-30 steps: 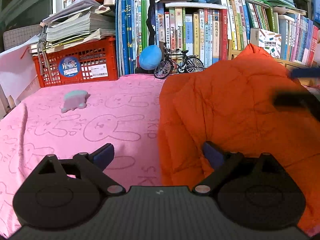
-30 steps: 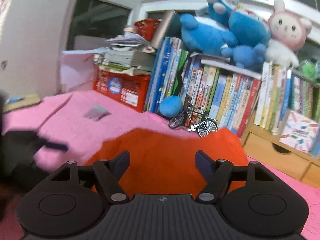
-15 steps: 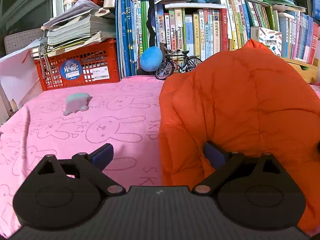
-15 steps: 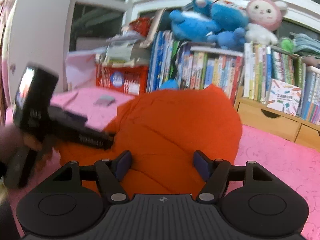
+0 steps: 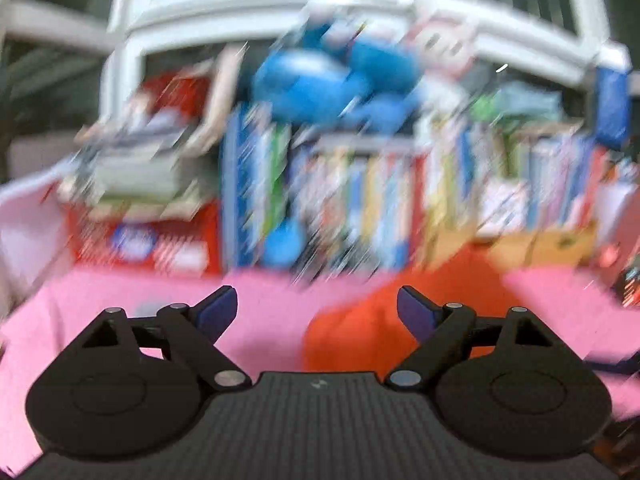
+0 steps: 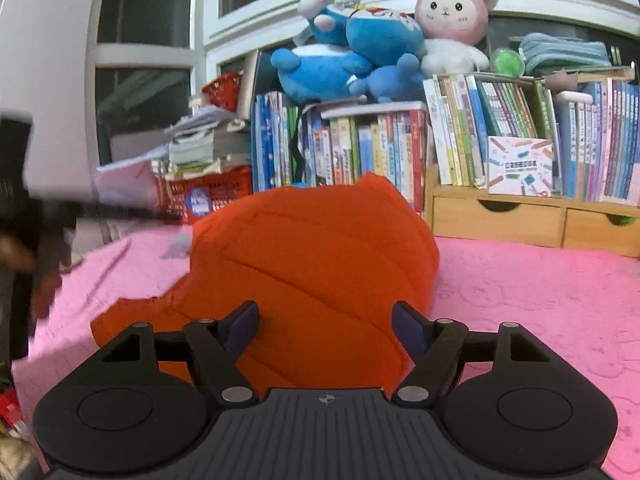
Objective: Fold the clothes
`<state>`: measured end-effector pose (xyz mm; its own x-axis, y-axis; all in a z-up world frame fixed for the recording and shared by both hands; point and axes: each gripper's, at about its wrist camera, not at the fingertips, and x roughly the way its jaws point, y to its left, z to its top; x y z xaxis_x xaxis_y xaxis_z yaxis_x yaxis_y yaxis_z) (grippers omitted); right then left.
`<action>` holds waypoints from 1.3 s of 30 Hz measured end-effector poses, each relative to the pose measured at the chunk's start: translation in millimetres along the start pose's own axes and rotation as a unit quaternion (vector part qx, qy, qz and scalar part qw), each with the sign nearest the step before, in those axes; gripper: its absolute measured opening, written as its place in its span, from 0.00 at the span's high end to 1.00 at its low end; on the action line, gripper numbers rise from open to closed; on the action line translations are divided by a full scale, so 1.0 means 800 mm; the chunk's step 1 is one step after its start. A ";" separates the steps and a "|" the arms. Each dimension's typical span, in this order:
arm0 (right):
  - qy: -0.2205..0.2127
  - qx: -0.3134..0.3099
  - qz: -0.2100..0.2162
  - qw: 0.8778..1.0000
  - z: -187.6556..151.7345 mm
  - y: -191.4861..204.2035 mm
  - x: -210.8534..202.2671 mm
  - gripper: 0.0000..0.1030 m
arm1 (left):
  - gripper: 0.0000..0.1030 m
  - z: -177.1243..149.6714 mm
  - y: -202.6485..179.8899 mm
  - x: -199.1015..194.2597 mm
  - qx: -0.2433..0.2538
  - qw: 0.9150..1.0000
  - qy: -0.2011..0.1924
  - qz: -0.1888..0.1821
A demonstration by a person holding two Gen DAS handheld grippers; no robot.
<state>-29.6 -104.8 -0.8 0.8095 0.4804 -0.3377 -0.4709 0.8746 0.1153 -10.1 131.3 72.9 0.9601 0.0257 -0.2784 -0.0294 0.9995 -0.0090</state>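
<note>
A puffy orange jacket (image 6: 312, 252) lies bunched in a mound on the pink rabbit-print cloth (image 6: 520, 300). My right gripper (image 6: 325, 312) is low against its near side. Its jaws are opening, with the jacket's padded fabric between the fingers and no clear pinch. The left wrist view is smeared by motion. There my left gripper (image 5: 316, 300) is lifted above the cloth (image 5: 260, 320), its jaws wide but closing, with nothing between them. The jacket (image 5: 360, 320) lies beyond its right finger. In the right wrist view, the left gripper (image 6: 160, 215) is a dark blur at the left, held by a hand.
Behind the cloth stands a row of books (image 6: 360, 148) with plush toys (image 6: 360, 48) on top. A red crate (image 6: 200, 196) stacked with papers is at the back left, wooden drawers (image 6: 520, 220) at the back right. A small grey-green object (image 6: 176, 248) lies on the cloth.
The left gripper has come up off the jacket and its view has tilted upward and blurred. The right gripper has rolled level and moved in, so the jacket now fills the space between its fingers.
</note>
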 end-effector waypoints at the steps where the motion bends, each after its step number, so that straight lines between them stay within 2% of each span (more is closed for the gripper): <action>1: -0.004 0.005 0.002 1.000 0.002 -0.002 0.001 0.28 | 0.14 0.014 -0.010 0.003 0.010 1.000 -0.011 -0.015; 4: -0.017 0.023 0.008 1.000 0.006 -0.007 0.001 0.25 | 0.14 0.024 -0.048 0.035 0.055 0.998 -0.002 -0.035; 8: -0.027 0.036 0.006 0.999 0.003 -0.017 -0.012 0.19 | 0.14 -0.009 -0.079 0.091 0.073 0.994 0.067 -0.042; 10: -0.028 0.042 0.001 0.999 0.000 -0.025 -0.019 0.18 | 0.12 -0.038 -0.084 0.115 0.090 0.993 0.081 -0.017; 14: -0.019 0.060 -0.017 0.998 -0.010 -0.043 -0.027 0.16 | 0.11 -0.067 -0.070 0.135 0.057 0.994 0.097 0.005; 18: -0.017 0.075 -0.025 0.997 -0.018 -0.053 -0.033 0.15 | 0.11 -0.073 -0.069 0.135 0.057 0.993 0.108 0.004; 22: -0.010 0.059 -0.027 0.998 -0.026 -0.048 -0.045 0.12 | 0.11 -0.069 -0.066 0.125 0.059 0.993 0.105 0.003; 25: -0.006 0.034 -0.029 0.999 -0.035 -0.041 -0.061 0.07 | 0.11 -0.066 -0.057 0.105 0.048 0.994 0.101 0.003; 31: -0.001 0.017 -0.040 0.999 -0.041 -0.031 -0.077 0.06 | 0.09 -0.073 -0.027 0.054 0.037 0.995 0.094 0.008; 35: 0.008 0.006 -0.044 0.999 -0.035 -0.023 -0.073 0.03 | 0.05 -0.086 -0.010 0.033 0.061 0.993 0.096 0.024; 39: 0.010 -0.002 -0.046 0.999 -0.032 -0.017 -0.071 0.01 | 0.05 -0.091 0.006 0.021 0.060 0.991 0.106 0.050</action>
<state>-78.5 -145.5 -7.1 0.8420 0.3968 -0.3655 -0.3964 0.9146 0.0798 -14.1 135.2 -1.6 0.8734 0.1341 -0.4682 -0.0768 0.9872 0.1394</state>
